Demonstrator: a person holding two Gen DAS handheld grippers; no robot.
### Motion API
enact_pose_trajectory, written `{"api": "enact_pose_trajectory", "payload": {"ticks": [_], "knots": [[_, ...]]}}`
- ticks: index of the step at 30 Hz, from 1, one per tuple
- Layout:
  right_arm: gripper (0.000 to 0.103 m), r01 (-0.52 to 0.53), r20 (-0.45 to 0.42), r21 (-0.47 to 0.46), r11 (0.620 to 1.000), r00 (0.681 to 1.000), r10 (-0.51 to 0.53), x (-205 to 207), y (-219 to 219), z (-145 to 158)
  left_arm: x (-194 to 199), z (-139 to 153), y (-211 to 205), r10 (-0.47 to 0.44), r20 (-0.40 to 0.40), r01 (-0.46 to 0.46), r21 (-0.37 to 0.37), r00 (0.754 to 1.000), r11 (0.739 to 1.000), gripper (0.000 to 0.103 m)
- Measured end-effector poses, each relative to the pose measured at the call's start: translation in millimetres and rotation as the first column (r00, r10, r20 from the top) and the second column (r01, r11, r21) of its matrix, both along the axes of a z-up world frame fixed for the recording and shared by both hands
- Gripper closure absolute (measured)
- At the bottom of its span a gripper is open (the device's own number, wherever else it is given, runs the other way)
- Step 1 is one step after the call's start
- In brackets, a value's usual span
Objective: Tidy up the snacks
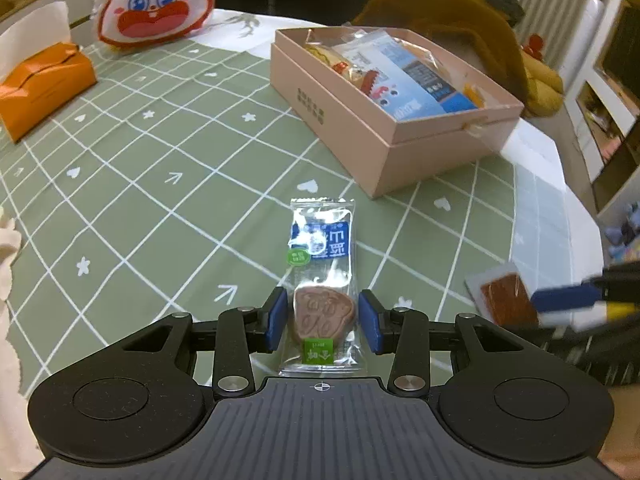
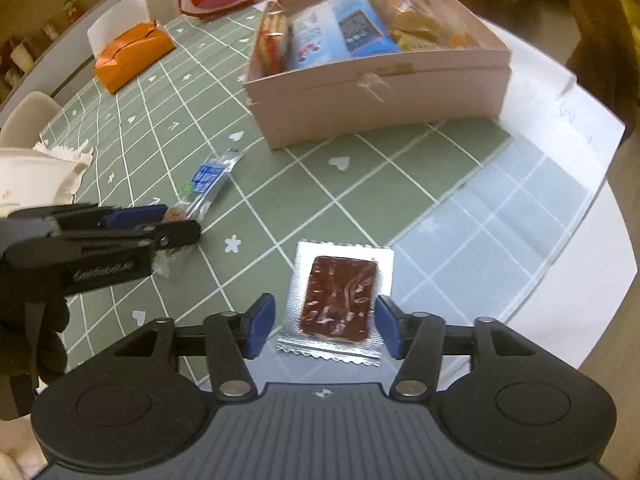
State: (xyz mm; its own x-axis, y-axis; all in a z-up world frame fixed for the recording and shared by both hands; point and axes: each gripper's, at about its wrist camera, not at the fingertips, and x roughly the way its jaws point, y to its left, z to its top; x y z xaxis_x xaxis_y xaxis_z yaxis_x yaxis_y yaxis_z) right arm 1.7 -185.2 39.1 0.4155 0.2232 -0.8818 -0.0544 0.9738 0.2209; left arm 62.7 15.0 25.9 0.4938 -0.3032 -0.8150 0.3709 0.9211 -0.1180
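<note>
Evidently, both tools were set for pick-up at this moment, each straddling 1 loose snack on the green checked tablecloth (image 1: 160, 152). The left gripper (image 1: 323, 320) stood with its jaws wide, 1 blue pad on either side of the pink moulded biscuit in its clear wrapper (image 1: 323, 276); a narrow gap showed on each side, so no grip was judged to exist. The packet lay lengthwise along the fingers, its blue label end pointing toward the pink box (image 1: 452, 142), which suited a squeeze across the narrow width. The right gripper (image 2: 325, 322) was likewise open, its pads flanking the brown bar in a silver-edged packet (image 2: 340, 300); the right-hand pad appeared to touch or nearly touch the bar's edge, and which could not be settled. That packet lay flat where the cloth meets a paler blue-grey checked section. The open pink box (image 2: 380, 88), beyond both items, already held several packets, including blue-and-white sachets and yellow-orange wrapped pieces, and was judged the collecting point. An orange tissue box (image 1: 44, 88) and a rabbit-faced bag (image 1: 156, 0) stood well apart at the far side and played no part. In my judgement 2 snacks remained outside the box.
</note>
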Motion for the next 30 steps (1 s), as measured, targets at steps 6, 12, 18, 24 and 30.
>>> {"api": "enact_pose_trajectory", "payload": {"ticks": [6,12,18,24,30], "knots": [[0.039,0.018,0.040,-0.032,0.999,0.999,-0.017,-4,12,-1,-12,0,0,0.086,-0.005,-0.087,-0.015,0.996,0.996,0.061],[0.036,0.035,0.070,-0.077,0.996,0.997,-0.029,-8,18,-3,-40,0,6,0.146,-0.021,-0.147,-0.049,0.989,0.988,0.061],[0.030,0.040,0.080,-0.167,0.985,0.996,-0.026,-5,26,-7,-55,1,8,0.138,-0.037,-0.140,-0.066,0.990,0.988,0.061],[0.040,0.017,0.080,-0.191,0.981,0.997,-0.002,-6,27,-6,-59,1,5,0.140,-0.030,-0.142,-0.066,0.990,0.988,0.061],[0.044,0.010,0.086,-0.191,0.982,0.996,0.007,-15,27,-5,-64,0,2,0.145,-0.008,-0.145,-0.057,0.989,0.988,0.061]]}}
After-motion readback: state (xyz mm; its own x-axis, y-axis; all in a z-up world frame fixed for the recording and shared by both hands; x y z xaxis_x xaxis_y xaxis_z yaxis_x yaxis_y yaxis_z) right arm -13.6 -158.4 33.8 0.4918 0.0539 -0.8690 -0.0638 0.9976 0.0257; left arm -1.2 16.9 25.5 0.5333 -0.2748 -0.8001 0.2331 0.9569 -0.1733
